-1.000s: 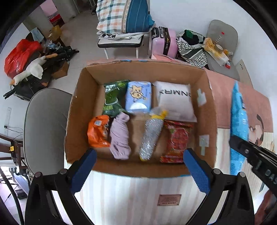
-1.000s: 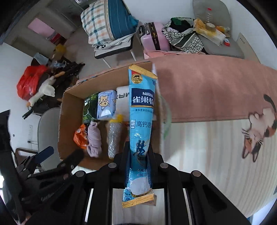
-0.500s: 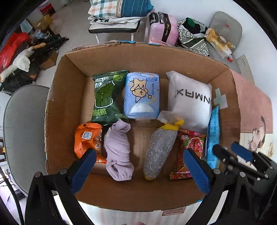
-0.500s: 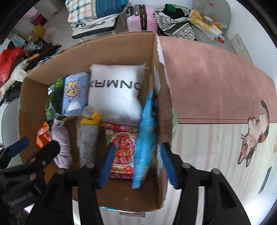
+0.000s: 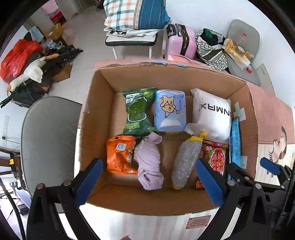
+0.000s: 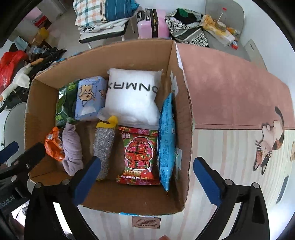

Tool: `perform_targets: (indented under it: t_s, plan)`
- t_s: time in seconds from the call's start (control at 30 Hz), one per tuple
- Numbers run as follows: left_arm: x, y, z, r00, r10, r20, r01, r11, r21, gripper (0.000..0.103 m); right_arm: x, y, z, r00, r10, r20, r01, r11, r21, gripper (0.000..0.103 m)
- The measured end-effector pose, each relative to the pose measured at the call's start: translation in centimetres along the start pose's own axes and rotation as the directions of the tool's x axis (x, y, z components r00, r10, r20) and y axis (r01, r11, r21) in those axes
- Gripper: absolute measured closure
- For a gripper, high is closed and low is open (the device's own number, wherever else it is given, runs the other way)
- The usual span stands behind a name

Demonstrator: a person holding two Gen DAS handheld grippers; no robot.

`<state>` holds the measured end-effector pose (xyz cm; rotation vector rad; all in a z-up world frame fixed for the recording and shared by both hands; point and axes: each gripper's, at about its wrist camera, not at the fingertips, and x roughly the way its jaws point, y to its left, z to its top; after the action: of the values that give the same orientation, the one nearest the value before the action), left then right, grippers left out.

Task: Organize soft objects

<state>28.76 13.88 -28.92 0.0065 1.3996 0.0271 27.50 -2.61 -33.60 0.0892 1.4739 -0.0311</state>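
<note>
A cardboard box [image 5: 99,110] [image 6: 184,110] holds several soft items. A long blue pouch [image 6: 166,136] [image 5: 235,142] stands on edge against the box's right wall, beside a red flowered pack [image 6: 138,153]. My right gripper [image 6: 147,177] hovers above them, its jaws opening wide and its pads touching nothing. Over the near left part of the box, my left gripper [image 5: 149,177] is open and empty, above a lilac cloth [image 5: 149,160], a silver scrubber [image 5: 186,158] and an orange pack [image 5: 118,155]. A green pack [image 5: 138,110], a light blue tissue pack [image 5: 169,110] and a white pillow bag [image 5: 212,114] fill the far row.
The box sits on a table with a pink and striped cat mat [image 6: 239,92]. A grey chair [image 5: 49,140] stands left of the box. Behind are a pink suitcase [image 5: 182,42], a chair piled with checked pillows [image 5: 134,16] and floor clutter at the far left.
The right gripper, shut on the blue pouch, came down over the box, let it go against the right wall and spread its jaws. The left gripper shifted over the box.
</note>
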Motion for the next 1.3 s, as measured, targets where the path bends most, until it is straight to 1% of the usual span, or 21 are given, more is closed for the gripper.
perform_targets:
  t_s: [0.17,0.23,0.37,0.5,0.6,0.7,0.8,0.87,0.97,1.07,1.2,1.3]
  plan:
    - [-1.7,0.2,-0.9,1.0,0.005,0.027,-0.005,1.0,-0.001,0.0,-2.5,0.5,-0.5,0.998,-0.024,0.049,0.025,0.999,-0.022,0.001]
    - [-2.6,0.3,-1.4,0.999,-0.007,0.037,0.008,1.0,-0.009,0.0,-3.8,0.4,-0.8,0.997,-0.017,0.069,0.019,0.999,-0.025,0.001]
    - [-5.9,0.4,-2.9,0.995,-0.008,0.095,0.01,1.0,-0.015,0.0,-7.4,-0.3,-2.2,0.992,-0.001,0.126,0.004,1.0,-0.024,0.001]
    - [-9.6,0.0,-5.0,0.988,0.011,0.151,-0.012,1.0,0.007,0.0,-11.5,-1.3,-4.9,0.983,0.03,0.18,-0.027,0.999,-0.022,0.001]
    - [-13.0,0.1,-6.8,0.98,0.0,0.199,-0.001,1.0,0.003,0.0,-15.2,-2.0,-7.5,0.972,0.038,0.233,-0.034,0.999,-0.017,0.001]
    - [-16.7,0.0,-8.4,0.968,-0.017,0.249,0.015,1.0,0.011,0.0,-19.2,-2.6,-9.9,0.955,0.042,0.293,-0.038,0.999,-0.022,0.001]
    - [-20.2,-0.1,-10.0,0.953,-0.01,0.304,0.006,1.0,0.016,0.0,-23.2,-3.1,-12.3,0.933,0.03,0.36,-0.022,0.999,-0.025,0.001]
    - [-22.1,-0.1,-10.9,0.945,-0.002,0.326,-0.001,1.0,0.009,0.0,-25.7,-3.4,-13.9,0.919,0.024,0.394,-0.012,0.999,-0.031,0.001]
    - [-24.0,0.0,-12.0,0.941,-0.022,0.337,0.024,1.0,0.0,0.0,-28.8,-3.6,-16.1,0.899,0.029,0.437,-0.012,0.999,-0.041,0.001]
    - [-25.8,-0.1,-13.3,0.934,-0.037,0.356,0.04,0.999,-0.002,0.0,-31.0,-3.6,-17.8,0.884,0.03,0.466,-0.007,0.999,-0.051,0.001]
    - [-27.5,-0.2,-14.3,0.925,-0.037,0.377,0.042,0.999,-0.005,0.0,-33.2,-3.7,-19.5,0.874,0.038,0.485,-0.002,0.997,-0.074,0.001]
    - [-28.5,-0.3,-14.7,0.917,-0.024,0.398,0.03,1.0,-0.008,0.0,-34.6,-3.8,-20.4,0.868,0.041,0.495,0.003,0.996,-0.088,0.001]
